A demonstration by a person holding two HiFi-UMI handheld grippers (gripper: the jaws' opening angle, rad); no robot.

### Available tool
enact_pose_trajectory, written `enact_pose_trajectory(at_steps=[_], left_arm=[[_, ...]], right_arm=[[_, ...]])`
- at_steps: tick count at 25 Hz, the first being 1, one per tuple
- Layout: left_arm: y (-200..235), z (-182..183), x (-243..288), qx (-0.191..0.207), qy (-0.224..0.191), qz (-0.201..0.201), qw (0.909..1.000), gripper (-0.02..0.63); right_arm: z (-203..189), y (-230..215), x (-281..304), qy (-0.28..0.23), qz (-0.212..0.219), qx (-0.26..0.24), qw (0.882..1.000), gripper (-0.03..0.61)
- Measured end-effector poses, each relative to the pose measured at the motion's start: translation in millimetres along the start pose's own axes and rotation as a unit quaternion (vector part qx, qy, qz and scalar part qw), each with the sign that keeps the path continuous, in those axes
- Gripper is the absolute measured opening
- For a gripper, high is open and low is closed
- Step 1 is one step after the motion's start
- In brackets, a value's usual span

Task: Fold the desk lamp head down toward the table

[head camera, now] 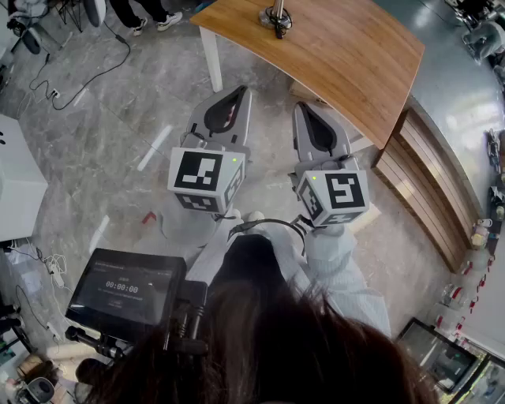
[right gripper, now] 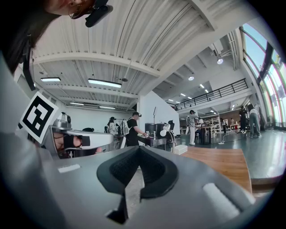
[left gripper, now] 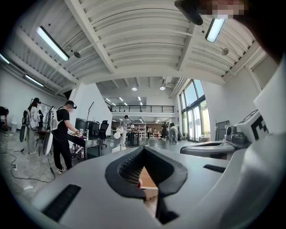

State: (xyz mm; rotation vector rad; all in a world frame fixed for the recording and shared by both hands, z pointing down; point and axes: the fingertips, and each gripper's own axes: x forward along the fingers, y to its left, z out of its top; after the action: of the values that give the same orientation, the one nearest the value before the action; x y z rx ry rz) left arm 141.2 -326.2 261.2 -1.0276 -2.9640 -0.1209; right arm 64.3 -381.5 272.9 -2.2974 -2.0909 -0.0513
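Behind you: black screen on a stand (head camera: 126, 288), at your left side, well back from the light-brown wooden table (head camera: 347, 63). Not in play.
Your hands: both level and abreast, held out over the grey stone floor (head camera: 102, 118), short of the table.
L side: grey-shelled left gripper (head camera: 237, 93) w/ black ribbed pads. Jaws together, nothing btwn them. It sits off the table's near corner, by the table's white leg (head camera: 211, 59).
R side: matching grey right gripper (head camera: 306, 110). Jaws together too, empty. Its tip is just at the table's near edge, and the table top runs away ahead and to the right in the right gripper view.
Lamp, where: white-headed desk lamp on a thin metal arm (right gripper: 166, 131). It stands on the table well in from the near edge, toward the far side. The head view shows only its round base w/ a black cable (head camera: 275, 16).
Lamp, axis: arm upright off the table, head at the top and not folded yet. It's small in the right gripper view, so I can't tell the exact head tilt.
Key relation: lamp is ahead of both tips, across the table top. It lies a bit right of L's line and a bit left of R's.
Nearer hand: prob. R, as it's already at the table edge w/ the lamp in its own view. L is only slightly worse.
Next, my guess: carry on forward over the table; you're well apart from the lamp.
Past the table: person in a black shirt (right gripper: 133, 129) at a bench, far off.
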Motion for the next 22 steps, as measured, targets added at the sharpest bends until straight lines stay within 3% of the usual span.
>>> enact_pose_trajectory(at_steps=[13, 22], left_arm=[[7, 0, -1, -0.001, -0.001, 0.009, 1.0, 0.003], [15, -7, 7, -0.008, 0.005, 0.042, 0.9991, 0.003]], right_arm=[[4, 3, 3, -0.014, 0.002, 0.018, 1.0, 0.002], [4, -14, 7, -0.009, 0.021, 0.028, 0.999, 0.002]])
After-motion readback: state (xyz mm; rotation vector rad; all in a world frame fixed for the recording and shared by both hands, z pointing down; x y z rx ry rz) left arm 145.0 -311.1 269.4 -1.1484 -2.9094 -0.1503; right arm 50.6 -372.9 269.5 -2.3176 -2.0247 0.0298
